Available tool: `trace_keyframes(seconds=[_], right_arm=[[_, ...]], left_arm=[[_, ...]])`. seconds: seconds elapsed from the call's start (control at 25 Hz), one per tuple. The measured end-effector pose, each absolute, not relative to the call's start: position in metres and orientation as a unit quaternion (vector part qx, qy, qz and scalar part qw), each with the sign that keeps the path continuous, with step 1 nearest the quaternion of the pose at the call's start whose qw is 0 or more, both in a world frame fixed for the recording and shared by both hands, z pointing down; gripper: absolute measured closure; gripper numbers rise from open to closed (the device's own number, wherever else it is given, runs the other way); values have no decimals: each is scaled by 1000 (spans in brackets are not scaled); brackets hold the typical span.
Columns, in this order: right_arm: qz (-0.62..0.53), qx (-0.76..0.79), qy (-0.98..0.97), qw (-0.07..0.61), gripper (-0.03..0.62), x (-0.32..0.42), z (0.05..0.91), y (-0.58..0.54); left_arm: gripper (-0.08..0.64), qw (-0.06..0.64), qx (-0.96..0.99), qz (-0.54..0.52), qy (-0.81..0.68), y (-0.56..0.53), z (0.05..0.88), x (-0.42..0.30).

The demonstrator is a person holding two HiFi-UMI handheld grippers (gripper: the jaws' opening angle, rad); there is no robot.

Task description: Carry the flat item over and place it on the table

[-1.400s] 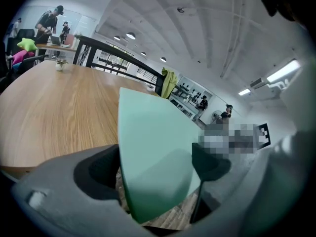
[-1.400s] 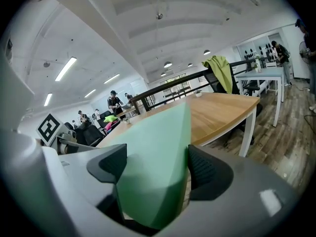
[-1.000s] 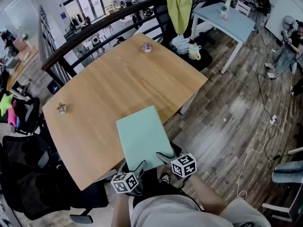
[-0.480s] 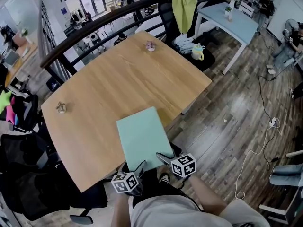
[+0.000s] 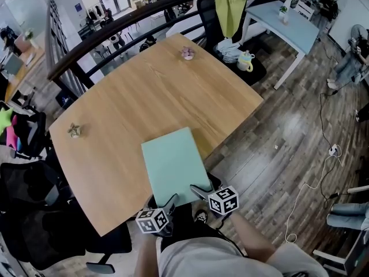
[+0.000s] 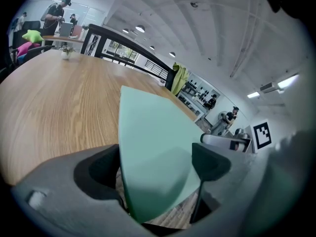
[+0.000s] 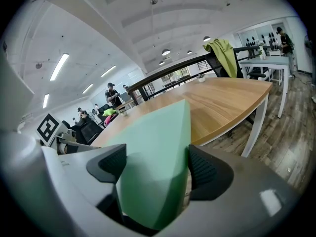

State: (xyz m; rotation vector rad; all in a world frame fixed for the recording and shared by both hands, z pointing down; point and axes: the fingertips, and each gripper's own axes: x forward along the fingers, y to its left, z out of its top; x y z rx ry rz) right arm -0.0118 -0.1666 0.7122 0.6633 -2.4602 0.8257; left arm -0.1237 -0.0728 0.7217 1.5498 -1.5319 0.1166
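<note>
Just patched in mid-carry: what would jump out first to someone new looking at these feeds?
The pale green sheet, gripped at its near edge by the left gripper and right gripper, reaching out over the near edge of the big wooden table. Next, the yellow-green cloth hanging beyond the table's far corner.

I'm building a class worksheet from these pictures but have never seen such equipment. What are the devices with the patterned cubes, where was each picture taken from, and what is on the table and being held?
No robot: a person holds a two-finger gripper in each hand, the left gripper and the right gripper; the cubes are part of them. One picture looks down from a head camera; the other two look along each gripper's fingers. Both grip one pale green flat sheet by its near edge. The wooden table carries two small objects.
</note>
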Motion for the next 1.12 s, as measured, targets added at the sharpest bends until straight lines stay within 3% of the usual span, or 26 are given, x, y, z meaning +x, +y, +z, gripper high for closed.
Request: trace_keyframes(seconds=[1.12], right_arm=[[308,250,-886,242,190,-76,728,-228]], left_arm=[[95,467,633,58,-615,-138,732,-190]])
